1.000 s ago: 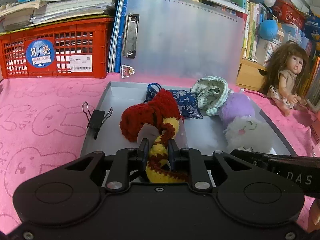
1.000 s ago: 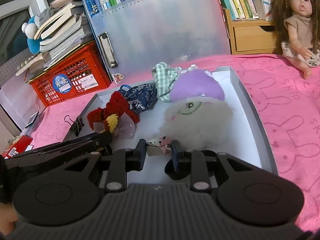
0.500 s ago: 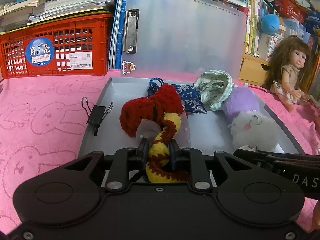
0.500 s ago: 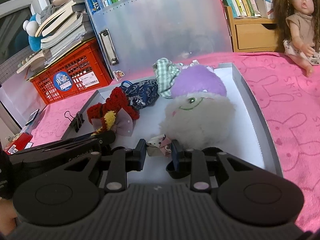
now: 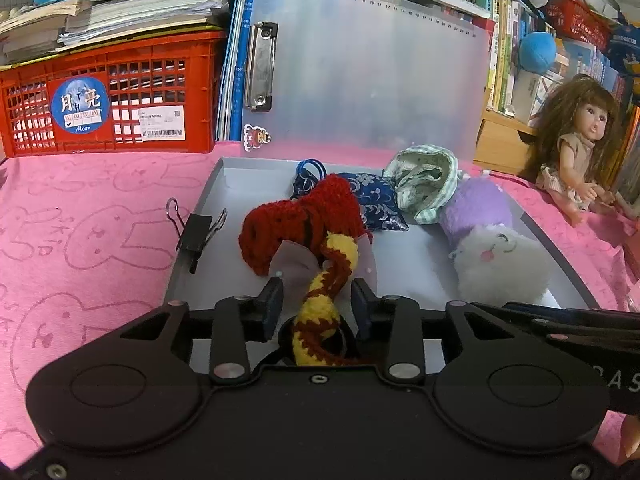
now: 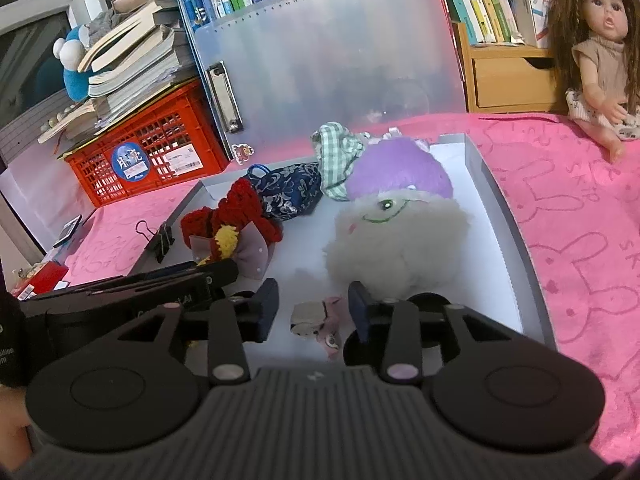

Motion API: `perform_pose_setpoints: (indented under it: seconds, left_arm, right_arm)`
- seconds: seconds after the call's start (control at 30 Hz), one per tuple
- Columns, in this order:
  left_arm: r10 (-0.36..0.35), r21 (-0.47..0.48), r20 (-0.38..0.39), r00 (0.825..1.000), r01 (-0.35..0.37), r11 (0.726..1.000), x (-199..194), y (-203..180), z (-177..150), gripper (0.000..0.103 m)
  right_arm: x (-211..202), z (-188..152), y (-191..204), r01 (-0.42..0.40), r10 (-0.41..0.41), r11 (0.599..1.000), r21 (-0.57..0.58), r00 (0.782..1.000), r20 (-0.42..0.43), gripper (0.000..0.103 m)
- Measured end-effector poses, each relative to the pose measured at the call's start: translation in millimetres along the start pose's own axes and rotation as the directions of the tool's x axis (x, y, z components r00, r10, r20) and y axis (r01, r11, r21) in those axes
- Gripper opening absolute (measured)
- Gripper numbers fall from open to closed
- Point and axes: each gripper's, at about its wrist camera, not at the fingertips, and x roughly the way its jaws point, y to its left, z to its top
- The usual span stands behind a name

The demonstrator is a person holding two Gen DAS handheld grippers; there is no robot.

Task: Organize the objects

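The crocheted red and yellow toy point(image 5: 316, 248) lies near the front edge of the grey tray point(image 5: 208, 208), toward its left side. Its long axis runs from the front edge toward the back, and its yellow tail passes between the jaws of the left gripper point(image 5: 316, 300), the nearer one. These jaws have just been opening and now stand a little apart, not pressing the tail. The right gripper point(image 6: 314, 310) has also just been opening; the small pink keychain point(image 6: 318, 322) lies free between its jaws, at the front edge.
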Motion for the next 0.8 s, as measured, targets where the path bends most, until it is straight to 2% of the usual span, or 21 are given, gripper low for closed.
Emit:
perform_pose_setpoints:
  seconds: [0.23, 0.53, 0.7, 0.8]
  left_arm:
    - [-0.008, 0.001, 0.016, 1.000, 0.008, 1.000, -15, -2, 4, 0.044]
    - [-0.011, 0.028, 0.051, 0.999, 0.010, 1.000, -43, -7, 6, 0.059]
    - [-0.030, 0.020, 0.078, 0.996, 0.028, 0.999, -62, -6, 6, 0.071]
    - [-0.030, 0.030, 0.088, 0.996, 0.028, 0.999, -72, -7, 3, 0.074]
  right_arm:
    - [-13, 1, 5, 0.009, -0.008, 1.000, -0.026, 1.000, 0.024, 0.066]
    - [-34, 2, 10, 0.024, -0.021, 0.998, -0.051, 0.998, 0.066, 0.074]
    - [-47, 1, 9, 0.036, -0.031, 0.998, -0.053, 0.995, 0.089, 0.080]
    - [-56, -2, 8, 0.043, -0.037, 0.997, -0.060, 0.994, 0.105, 0.082]
